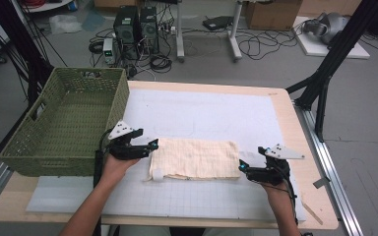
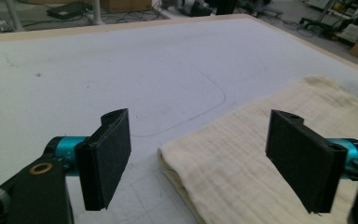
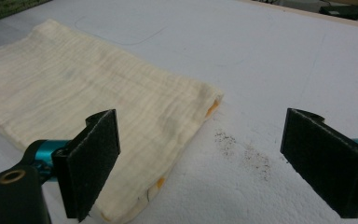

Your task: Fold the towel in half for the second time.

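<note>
A folded cream cloth lies on the white mat in the middle of the table. My left gripper sits at the cloth's left end, open, its jaws spread over the near left corner of the cloth. At the right end my right gripper is open too. In the right gripper view the cloth lies under the left jaw and its folded corner reaches between the two jaws. Neither gripper holds anything.
A green woven basket stands at the table's left edge, just beyond my left hand. Dark specks mark the mat beside the cloth's corner. Past the table are computer towers, cables and a black frame leg.
</note>
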`<state>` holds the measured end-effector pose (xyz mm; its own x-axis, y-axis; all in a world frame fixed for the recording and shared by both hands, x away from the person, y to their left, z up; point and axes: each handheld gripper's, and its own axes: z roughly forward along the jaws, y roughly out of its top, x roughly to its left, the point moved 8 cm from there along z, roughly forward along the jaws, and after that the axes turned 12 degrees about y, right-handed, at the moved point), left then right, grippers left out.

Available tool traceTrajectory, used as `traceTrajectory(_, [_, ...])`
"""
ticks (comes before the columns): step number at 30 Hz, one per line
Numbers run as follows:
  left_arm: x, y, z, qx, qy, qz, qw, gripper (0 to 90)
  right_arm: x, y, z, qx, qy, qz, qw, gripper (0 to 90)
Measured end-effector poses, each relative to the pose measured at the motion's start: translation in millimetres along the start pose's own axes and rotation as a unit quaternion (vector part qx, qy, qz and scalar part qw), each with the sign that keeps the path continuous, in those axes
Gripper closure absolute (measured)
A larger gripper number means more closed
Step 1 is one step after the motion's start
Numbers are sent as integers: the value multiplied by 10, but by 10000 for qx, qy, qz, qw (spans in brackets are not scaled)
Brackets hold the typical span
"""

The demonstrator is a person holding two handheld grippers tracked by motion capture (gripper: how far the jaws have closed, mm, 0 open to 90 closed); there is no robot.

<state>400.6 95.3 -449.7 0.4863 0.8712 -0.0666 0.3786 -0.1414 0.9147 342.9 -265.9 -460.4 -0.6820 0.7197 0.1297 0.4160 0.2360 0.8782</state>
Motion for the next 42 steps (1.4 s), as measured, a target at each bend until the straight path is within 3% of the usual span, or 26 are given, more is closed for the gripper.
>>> traceTrajectory(2, [2,30,67,8,74,202,9998,277,-3,18,-14,-85,7,74,9999,111])
traceTrajectory(6, [87,1,210,106,324,70,9994,321,-11,25,0,-97,15,119,9999,111])
traceTrajectory(13, [167,-139,415,582,374,100,9976,430,-4,17,59,3,55,131,9999,111])
traceTrajectory(18, [175,-261,490,921,368,166,9949,484,5,17,75,38,70,82,9999,111])
traceTrajectory(25, [160,-271,505,959,411,242,9942,543,16,17,100,58,114,104,9999,111])
traceTrajectory(27, [147,-278,505,988,403,341,9937,570,25,14,113,84,132,112,9998,111])
traceTrajectory(31, [69,-302,512,1049,347,777,9908,664,39,17,138,112,156,100,9998,111])
traceTrajectory(33, [50,-306,511,1049,284,874,9902,721,40,18,152,139,164,68,9997,111])
traceTrajectory(37, [22,-311,508,1069,132,850,9905,833,26,59,200,147,196,92,9997,112])
traceTrajectory(42, [43,-309,502,1123,89,602,9918,853,-65,177,325,346,169,83,9992,111])
